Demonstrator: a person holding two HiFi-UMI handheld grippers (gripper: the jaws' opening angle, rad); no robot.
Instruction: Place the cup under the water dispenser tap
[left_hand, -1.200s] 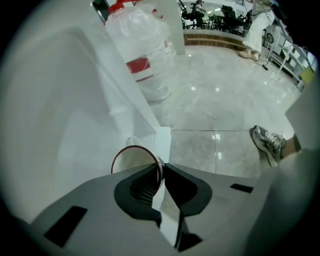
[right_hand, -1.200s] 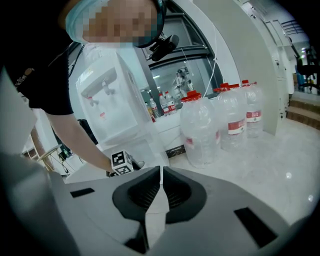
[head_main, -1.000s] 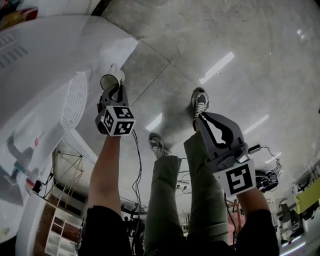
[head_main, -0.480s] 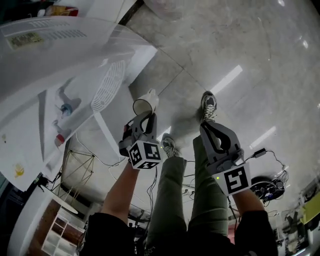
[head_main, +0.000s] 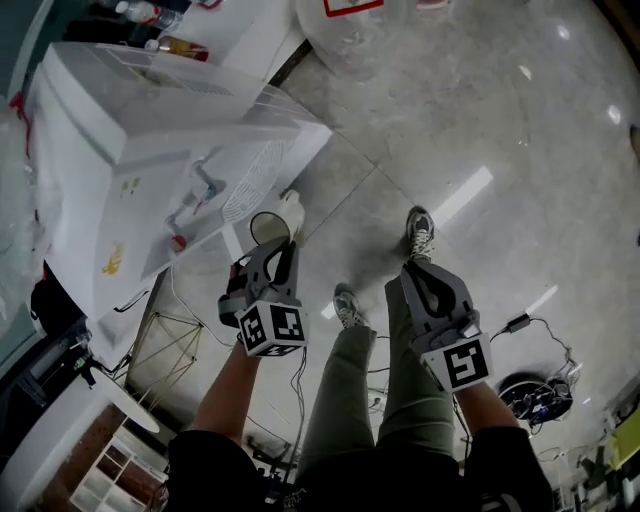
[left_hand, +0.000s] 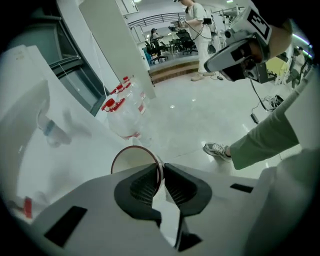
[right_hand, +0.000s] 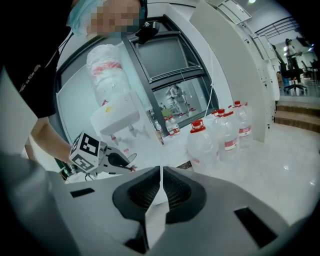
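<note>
Left tool (head_main: 277, 243) raised, cup (head_main: 270, 226) nearer dispenser (head_main: 120, 120)

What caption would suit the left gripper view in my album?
Left tongs pinch a cup by its rim beside the white water dispenser.

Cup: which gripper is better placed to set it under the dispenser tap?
Left. The left gripper pinches the cup by its rim and sits beside the water dispenser, near its taps. The right gripper is shut on nothing, farther from it.
</note>
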